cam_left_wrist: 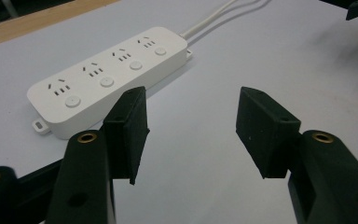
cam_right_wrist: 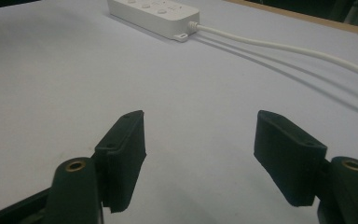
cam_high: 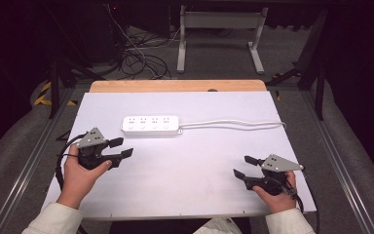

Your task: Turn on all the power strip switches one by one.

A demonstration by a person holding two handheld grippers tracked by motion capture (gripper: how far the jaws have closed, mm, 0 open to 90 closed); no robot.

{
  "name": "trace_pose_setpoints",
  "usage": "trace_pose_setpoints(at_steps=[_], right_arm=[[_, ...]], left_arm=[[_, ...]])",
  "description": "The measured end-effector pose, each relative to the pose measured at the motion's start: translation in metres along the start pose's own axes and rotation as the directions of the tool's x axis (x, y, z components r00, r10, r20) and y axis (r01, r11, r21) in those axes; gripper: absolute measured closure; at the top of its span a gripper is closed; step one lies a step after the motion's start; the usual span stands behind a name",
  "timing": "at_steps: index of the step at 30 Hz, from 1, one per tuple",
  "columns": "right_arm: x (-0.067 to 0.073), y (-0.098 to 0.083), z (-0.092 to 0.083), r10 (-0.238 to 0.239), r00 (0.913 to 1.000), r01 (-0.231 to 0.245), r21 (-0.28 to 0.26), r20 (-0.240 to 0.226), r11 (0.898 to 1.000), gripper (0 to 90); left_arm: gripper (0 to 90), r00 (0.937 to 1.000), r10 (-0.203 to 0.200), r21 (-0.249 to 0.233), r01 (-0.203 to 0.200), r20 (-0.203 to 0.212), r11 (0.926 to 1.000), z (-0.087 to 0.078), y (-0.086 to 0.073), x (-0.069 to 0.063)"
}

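Observation:
A white power strip [cam_high: 151, 125] with several sockets lies flat at the middle back of the white table [cam_high: 185, 185]; its white cable [cam_high: 233, 125] runs off to the right. My left gripper [cam_high: 121, 147] hovers at the table's left, open and empty, just short of the strip's near left end. In the left gripper view the strip [cam_left_wrist: 107, 77] lies a little beyond the spread jaws of that gripper [cam_left_wrist: 191, 126]. My right gripper [cam_high: 246, 166] is open and empty near the front right. In the right gripper view the strip [cam_right_wrist: 156, 11] lies far ahead of the gripper [cam_right_wrist: 198, 154], its cable [cam_right_wrist: 279, 46] trailing right.
A wooden strip [cam_high: 177, 86] borders the table's far edge. Beyond it are cables on the floor [cam_high: 136, 58] and a white metal frame [cam_high: 219, 34]. Metal rails [cam_high: 29, 156] run along both sides of the table.

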State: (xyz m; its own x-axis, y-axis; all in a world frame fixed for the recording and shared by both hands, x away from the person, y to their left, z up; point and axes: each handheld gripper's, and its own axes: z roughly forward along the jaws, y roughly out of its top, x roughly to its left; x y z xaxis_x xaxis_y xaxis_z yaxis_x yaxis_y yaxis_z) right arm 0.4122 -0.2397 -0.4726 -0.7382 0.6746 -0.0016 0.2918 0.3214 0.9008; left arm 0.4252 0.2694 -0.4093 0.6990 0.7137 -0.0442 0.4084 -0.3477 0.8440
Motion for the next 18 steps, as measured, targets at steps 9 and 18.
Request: trace_pose_setpoints(at_steps=[9,18], right_arm=[[0.000,0.000,0.000,0.003,1.0000,-0.003,-0.006,-0.008,1.000,34.2],[0.000,0.000,0.000,0.012,0.9998,-0.012,-0.011,-0.014,1.000,34.0]], left_arm=[[44.1,0.9998,0.015,0.033,-0.014,-0.012,0.9993,0.013,0.016,0.008],[44.6,0.9997,0.002,0.046,-0.001,-0.025,0.9990,0.025,0.031,0.018]])
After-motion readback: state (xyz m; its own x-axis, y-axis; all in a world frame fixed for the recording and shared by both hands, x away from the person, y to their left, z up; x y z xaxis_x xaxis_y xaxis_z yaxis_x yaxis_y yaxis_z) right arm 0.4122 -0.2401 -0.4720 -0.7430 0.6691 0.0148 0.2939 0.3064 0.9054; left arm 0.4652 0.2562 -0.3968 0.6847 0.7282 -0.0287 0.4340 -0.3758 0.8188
